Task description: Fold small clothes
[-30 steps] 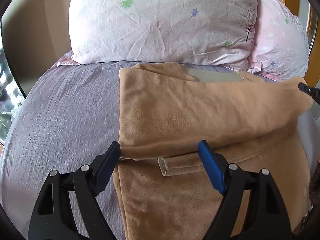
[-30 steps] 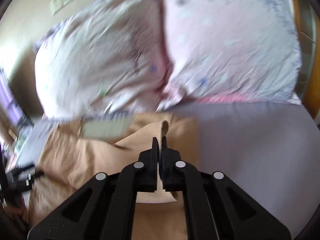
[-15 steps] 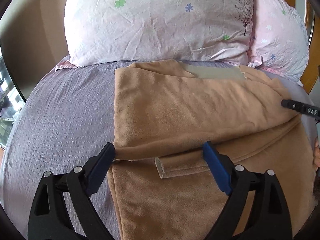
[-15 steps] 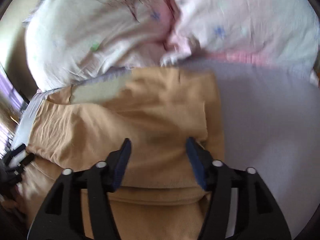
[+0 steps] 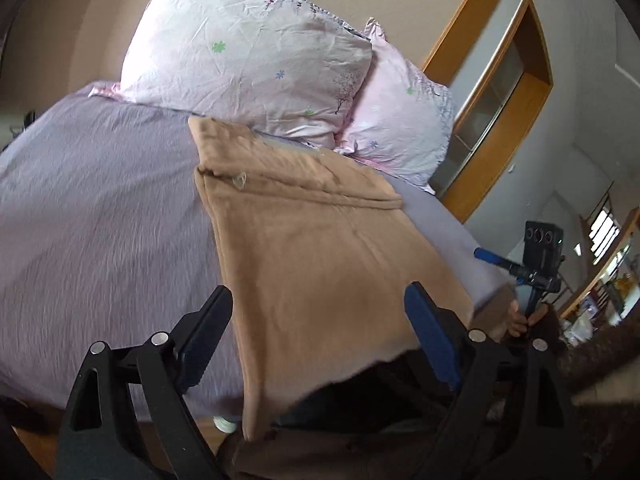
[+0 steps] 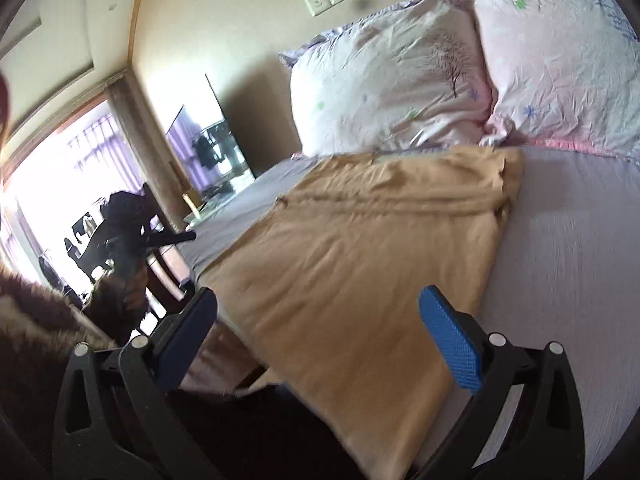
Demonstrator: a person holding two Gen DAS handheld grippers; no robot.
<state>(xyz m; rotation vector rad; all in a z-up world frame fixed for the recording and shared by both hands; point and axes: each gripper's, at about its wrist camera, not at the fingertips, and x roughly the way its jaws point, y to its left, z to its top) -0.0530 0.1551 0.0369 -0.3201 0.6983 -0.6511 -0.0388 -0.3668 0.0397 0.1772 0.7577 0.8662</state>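
A tan fleece garment lies on the lilac bed sheet, its far part folded over near the pillows, its near end hanging over the bed's edge. It also shows in the right wrist view. My left gripper is open and empty, raised above the garment's near end. My right gripper is open and empty, also above the near end. The right gripper shows in the left wrist view off the bed's right side.
Two pale pink flowered pillows lean at the head of the bed. A wooden door frame stands to the right. A window, a screen and a chair are left of the bed.
The right gripper opened and let go of the garment's folded edge. Both grippers then pulled back and up from the bed, and the garment lies folded over.
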